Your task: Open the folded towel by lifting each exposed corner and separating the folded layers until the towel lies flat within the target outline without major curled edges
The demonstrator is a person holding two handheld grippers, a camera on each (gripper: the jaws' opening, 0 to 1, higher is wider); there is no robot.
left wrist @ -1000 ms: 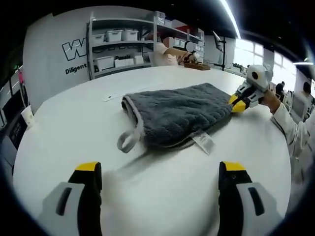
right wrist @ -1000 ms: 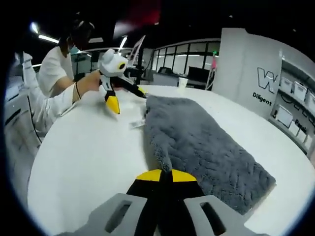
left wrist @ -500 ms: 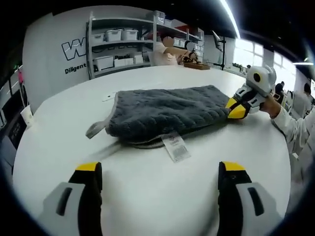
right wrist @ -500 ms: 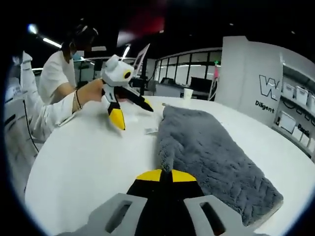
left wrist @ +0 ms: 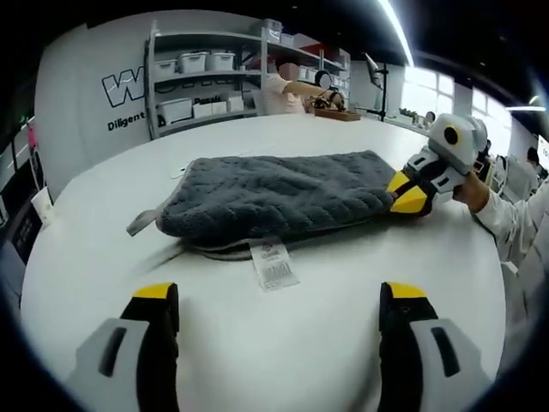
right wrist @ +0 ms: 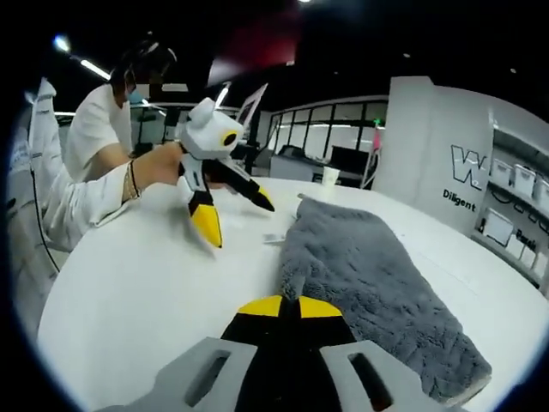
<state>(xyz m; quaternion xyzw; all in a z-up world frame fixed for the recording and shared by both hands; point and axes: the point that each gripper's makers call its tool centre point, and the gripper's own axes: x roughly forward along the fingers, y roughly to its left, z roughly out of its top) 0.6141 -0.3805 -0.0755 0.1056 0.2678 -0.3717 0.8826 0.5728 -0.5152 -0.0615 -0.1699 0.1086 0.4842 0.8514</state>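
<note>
Spread wide apart and holding nothing, the jaws of the left gripper point(left wrist: 273, 343) rise yellow-tipped from the bottom of the left gripper view, above a bare stretch of the round white table point(left wrist: 343, 283); beyond them lies the folded grey towel point(left wrist: 279, 193), plush and quilted, stretched across the tabletop with a grey hanging loop point(left wrist: 141, 223) trailing off one end and a white care label point(left wrist: 273, 264) sticking out from under its near edge (print on it too small to read); at the towel's far end the right gripper point(left wrist: 410, 190) has its yellow-tipped jaws pressed together on the towel's corner, a hand point(left wrist: 470, 190) and white sleeve behind it; in the right gripper view those same jaws meet tightly at the bottom, pinching the grey pile, and the towel runs away from them toward the care label; the left gripper appears there too, held just beside the towel's far end with jaws parted; white shelving point(left wrist: 206, 81) with storage bins stands against the wall behind.
</note>
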